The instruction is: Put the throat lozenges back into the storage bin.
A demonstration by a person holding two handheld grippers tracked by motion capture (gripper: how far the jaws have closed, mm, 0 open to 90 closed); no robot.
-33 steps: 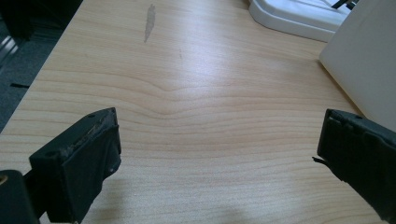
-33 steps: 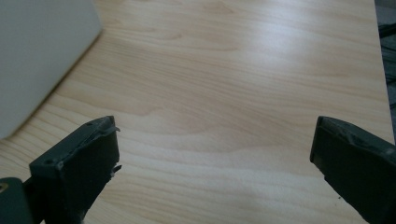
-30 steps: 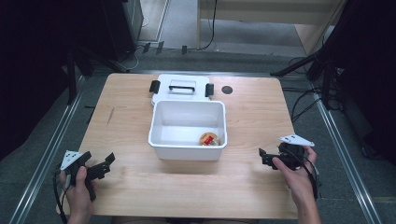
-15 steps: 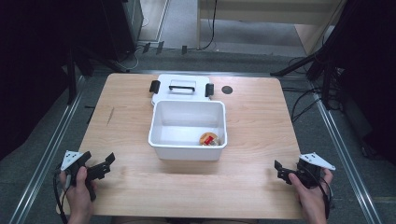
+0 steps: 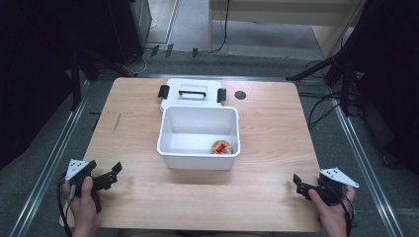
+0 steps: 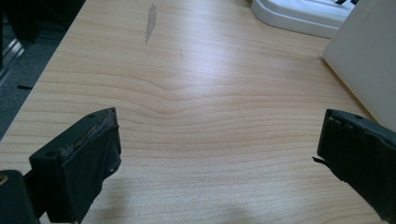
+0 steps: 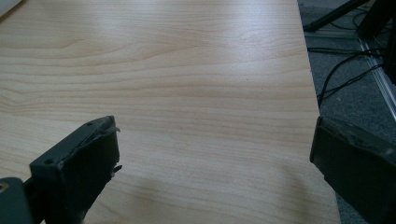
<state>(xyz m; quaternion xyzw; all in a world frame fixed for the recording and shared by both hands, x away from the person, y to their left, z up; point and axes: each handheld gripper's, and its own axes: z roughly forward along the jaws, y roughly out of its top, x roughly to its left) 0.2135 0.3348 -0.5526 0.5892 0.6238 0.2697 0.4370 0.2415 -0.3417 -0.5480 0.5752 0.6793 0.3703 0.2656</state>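
- Dark floor with black cables (image 5: 321, 116) lies all around a light wooden worktop (image 5: 267, 148).
- Left tool (image 5: 109, 177) sits over the near left corner of the worktop, held in the person's left hand (image 5: 84, 200). Its two black jaws stand wide apart with nothing between them. In the left gripper view there is bare wood between the jaws.
- Ahead of the left tool and off to its right stands a white tub (image 5: 199, 137) in the middle of the worktop. The left gripper view shows a white wall of the tub (image 6: 364, 70) just past the right jaw.
- Inside the tub, in the near right corner, lies a small round thing (image 5: 221, 146) that is orange and red. It is too small to tell what it is.
- Behind the tub, touching its far side, lies a flat white lid (image 5: 192, 93) with a handle and two black clips.
- A small dark round spot (image 5: 240, 95) shows on the worktop just right of the lid.
- Right tool (image 5: 302, 185) sits over the near right corner of the worktop, well apart from the tub, held in the person's right hand (image 5: 332, 212). Its jaws are wide apart too and hold nothing. In the right gripper view bare wood lies between them, and the worktop's edge runs close by the right jaw.
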